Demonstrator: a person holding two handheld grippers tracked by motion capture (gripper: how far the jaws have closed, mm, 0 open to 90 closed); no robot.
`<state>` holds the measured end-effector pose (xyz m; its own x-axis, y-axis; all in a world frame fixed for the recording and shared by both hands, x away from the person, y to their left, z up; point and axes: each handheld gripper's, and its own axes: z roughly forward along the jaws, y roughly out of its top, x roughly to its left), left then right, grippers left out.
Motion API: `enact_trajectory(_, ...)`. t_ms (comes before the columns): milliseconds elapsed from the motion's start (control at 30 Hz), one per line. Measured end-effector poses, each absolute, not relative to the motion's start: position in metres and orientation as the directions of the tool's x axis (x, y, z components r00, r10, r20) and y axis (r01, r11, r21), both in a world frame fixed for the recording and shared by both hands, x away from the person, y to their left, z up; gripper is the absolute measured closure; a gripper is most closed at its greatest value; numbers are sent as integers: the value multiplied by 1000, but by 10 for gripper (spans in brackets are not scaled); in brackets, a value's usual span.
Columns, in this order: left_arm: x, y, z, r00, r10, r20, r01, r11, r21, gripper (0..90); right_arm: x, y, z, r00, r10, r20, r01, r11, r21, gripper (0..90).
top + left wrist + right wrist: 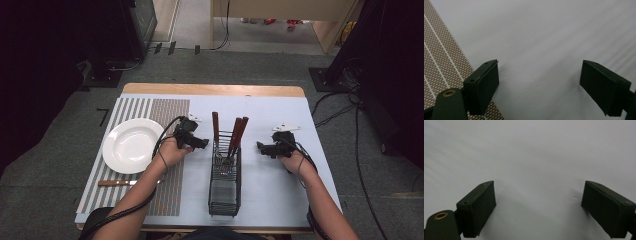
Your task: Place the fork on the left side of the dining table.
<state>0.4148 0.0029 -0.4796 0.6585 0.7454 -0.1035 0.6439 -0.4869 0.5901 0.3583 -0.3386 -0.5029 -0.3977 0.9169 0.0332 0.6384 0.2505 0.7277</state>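
Wire cutlery basket [224, 177] at worktop [280, 190] centre, holding three wooden-handled utensils [235, 135] upright at its far end. Left claw [198, 142] and right claw [264, 148] flank it, jaws apart, empty. White plate [131, 145] and knife [117, 183] lie on striped placemat [165, 112], left.

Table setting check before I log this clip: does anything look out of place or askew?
Nothing stands out. The plate sits flat on the striped mat, a knife lies beside it, and three wood-handled utensils stand in the wire caddy. Both claws, left and right, are open.
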Motion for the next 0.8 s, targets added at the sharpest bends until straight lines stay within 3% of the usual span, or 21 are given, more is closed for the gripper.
enact_trajectory(67, 416, 4, -477, 657, 746, -113, 656, -492, 572, 240, 358, -339, -503, -398, 917, 33, 639, 251, 728, 114)
enact_trajectory(200, 417, 7, -474, 667, 738, -101, 660, -522, 541, 245, 358, -338, -503, -397, 917, 33, 639, 251, 727, 114)
enact_trajectory(333, 411, 9, -470, 722, 690, -59, 586, -563, 583, 323, 358, -338, -503, -397, 917, 33, 639, 251, 728, 114)
enact_trajectory(500, 409, 7, -457, 715, 695, -75, 594, -548, 589, 306, 358, -338, -503, -397, 917, 33, 639, 250, 728, 114)
enact_trajectory(600, 409, 9, -452, 708, 701, -89, 600, -529, 600, 361, 358, -338, -503, -397, 917, 33, 639, 250, 728, 114)
enact_trajectory(667, 409, 11, -449, 707, 695, -130, 611, -507, 608, 369, 358, -338, -503, -397, 917, 33, 639, 250, 728, 114)
enact_trajectory(800, 407, 11, -442, 715, 687, -130, 598, -504, 623, 375, 358, -338, -503, -397, 917, 32, 638, 250, 728, 114)
